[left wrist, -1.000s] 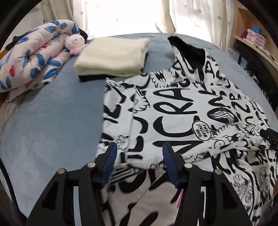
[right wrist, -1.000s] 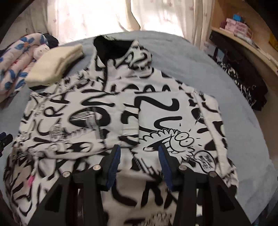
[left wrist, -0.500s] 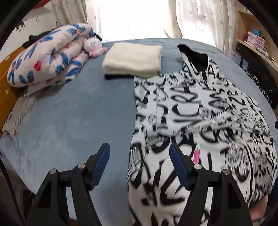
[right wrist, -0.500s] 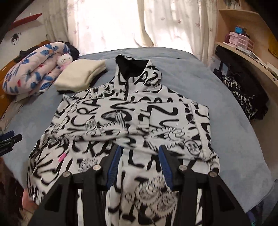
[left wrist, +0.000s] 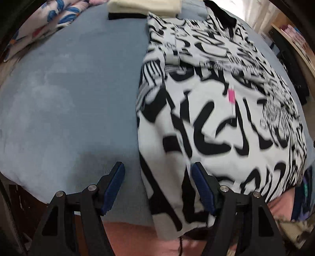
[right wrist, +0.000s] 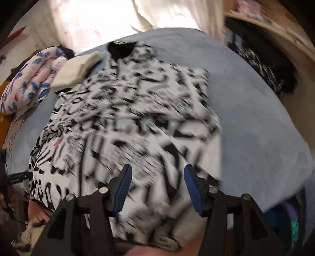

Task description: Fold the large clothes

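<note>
My left gripper tilts steeply down, jaws apart, just been opening, nothing pinched btwn pads. My right gripper likewise angled down, jaws just widened, pads pressing on nothing.

Counts on the bed

One black-and-white printed garment, one folded cream cloth, one floral quilt, one plush toy, two grippers.

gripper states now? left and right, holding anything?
Left tool: open, holding nothing, over the near left edge of the printed hoodie.
Right tool: open, jaws just widened, holding nothing, above the hoodie's near hem.
</note>
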Available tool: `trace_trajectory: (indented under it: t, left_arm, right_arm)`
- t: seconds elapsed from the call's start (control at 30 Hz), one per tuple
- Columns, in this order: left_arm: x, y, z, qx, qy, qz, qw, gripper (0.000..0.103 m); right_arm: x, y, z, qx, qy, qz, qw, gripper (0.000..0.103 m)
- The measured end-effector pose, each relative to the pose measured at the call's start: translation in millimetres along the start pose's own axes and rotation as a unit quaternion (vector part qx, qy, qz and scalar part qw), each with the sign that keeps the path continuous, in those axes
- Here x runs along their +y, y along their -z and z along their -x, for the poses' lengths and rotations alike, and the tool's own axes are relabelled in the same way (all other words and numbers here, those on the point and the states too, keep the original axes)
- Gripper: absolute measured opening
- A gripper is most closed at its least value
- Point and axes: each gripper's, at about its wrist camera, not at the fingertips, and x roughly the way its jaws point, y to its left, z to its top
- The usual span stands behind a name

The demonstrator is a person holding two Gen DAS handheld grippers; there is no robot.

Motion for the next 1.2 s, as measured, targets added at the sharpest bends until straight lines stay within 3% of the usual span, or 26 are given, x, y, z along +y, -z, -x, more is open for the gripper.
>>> trace_trajectory:
  t: [0.13,0.3,0.47,0.57,0.6,0.63,0.7,0.73,0.93,1.2]
  left_arm:
    - [2.0,15.8,1.4,-0.003,0.010,-0.009,0.9999,0.074]
    - [7.9,21.3,-2.6,0.005,0.030,0.023,0.9993,0.080]
    - [5.0,21.3,-7.4,0.009,0.034,0.022,0.9991,0.086]
    - [1.8,18.8,-10.7,0.010,0.033,0.020,0.9992,0.086]
    - [0.1,18.3,-10.7,0.008,0.036,0.017,0.9992,0.069]
    - [-5.4,17.0,-9.3,0.005,0.046,0.008,0.9989,0.034]
    - [-18.2,14.4,-2.1,-0.008,0.033,-0.012,0.9993,0.015]
    - [-23.4,13.3,2.2,-0.017,0.029,-0.021,0.9992,0.010]
    - [-36.6,5.0,21.1,-0.054,0.025,-0.024,0.9979,0.006]
    - [-30.9,-8.2,43.9,-0.101,0.054,0.010,0.9933,0.006]
  right_arm:
    - [-45.2,24.8,0.1,0.029,0.004,-0.043,0.999,0.055]
    - [-75.2,53.7,-12.4,0.072,-0.049,-0.093,0.992,0.055]
    - [-60.6,69.8,-37.9,0.105,-0.109,-0.096,0.984,0.055]
    - [-37.8,71.3,-45.0,0.097,-0.108,-0.063,0.987,0.054]
    - [-27.7,70.0,-43.5,0.087,-0.097,-0.042,0.991,0.048]
    - [-15.3,67.8,-39.8,0.076,-0.083,-0.013,0.994,0.031]
    - [-2.7,61.5,-32.0,0.058,-0.060,0.018,0.996,0.018]
    - [-0.2,57.3,-25.9,0.045,-0.063,0.022,0.997,0.014]
    - [2.4,37.2,2.6,-0.013,-0.059,0.031,0.998,0.010]
    - [6.3,23.5,6.1,-0.036,-0.060,0.030,0.997,0.009]
